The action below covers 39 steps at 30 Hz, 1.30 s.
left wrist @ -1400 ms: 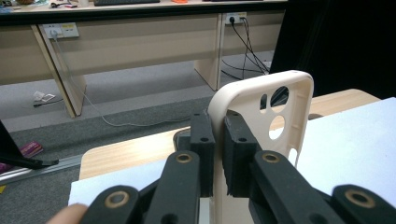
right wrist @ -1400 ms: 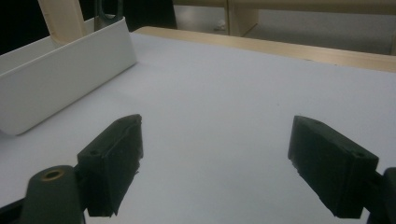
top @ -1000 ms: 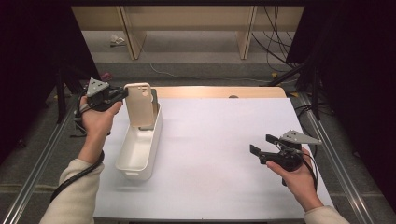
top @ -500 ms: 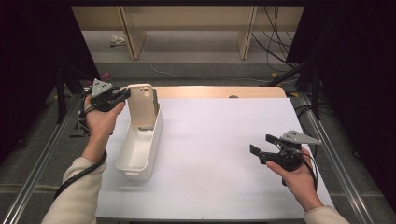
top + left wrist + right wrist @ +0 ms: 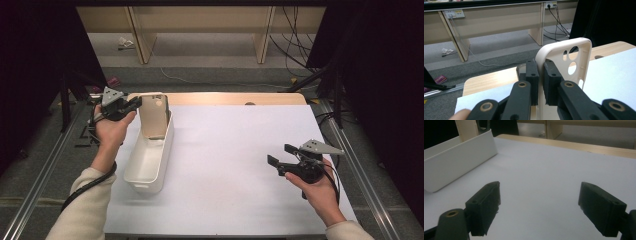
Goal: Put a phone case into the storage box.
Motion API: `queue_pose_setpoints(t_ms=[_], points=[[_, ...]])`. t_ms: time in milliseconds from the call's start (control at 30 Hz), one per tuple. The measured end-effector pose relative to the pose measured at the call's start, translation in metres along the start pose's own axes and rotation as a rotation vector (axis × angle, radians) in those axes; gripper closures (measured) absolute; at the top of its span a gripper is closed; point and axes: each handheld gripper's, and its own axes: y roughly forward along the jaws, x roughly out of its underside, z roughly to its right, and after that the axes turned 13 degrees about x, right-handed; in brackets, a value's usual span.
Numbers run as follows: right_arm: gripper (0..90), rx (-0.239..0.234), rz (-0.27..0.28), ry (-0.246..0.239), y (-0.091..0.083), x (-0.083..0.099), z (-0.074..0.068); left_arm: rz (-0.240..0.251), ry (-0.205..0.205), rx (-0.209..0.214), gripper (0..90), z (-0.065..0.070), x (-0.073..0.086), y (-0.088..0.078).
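Gripping phone case [image 5: 564, 57] by one thin edge, left gripper [image 5: 540, 75] risking slip above bin [image 5: 150, 160]; right gripper [image 5: 539, 207] idling released.

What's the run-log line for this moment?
left hand-held gripper: shut on phone case edge, upright over white bin | right hand-held gripper: open, empty, above table

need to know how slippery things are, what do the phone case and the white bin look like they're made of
Phone case: looks like soft matte silicone or rubbery plastic, cream, with rounded edges, moulded camera cut-outs and no glare; the left gripper pinches its thin rim.
White bin: probably rigid moulded plastic, smooth with a slight sheen, and thin straight walls.
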Motion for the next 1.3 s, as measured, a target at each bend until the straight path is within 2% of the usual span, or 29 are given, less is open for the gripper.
queue_pose_setpoints(t_ms=[467,1300], points=[[18.8,-0.001,0.000,-0.002,0.000,0.000,0.000,-0.015,-0.003,0.014,83.7,-0.006,0.012,0.008],[18.8,0.000,-0.001,0.000,0.000,0.000,0.000,-0.053,-0.007,0.021,83.3,-0.011,0.023,0.020]])
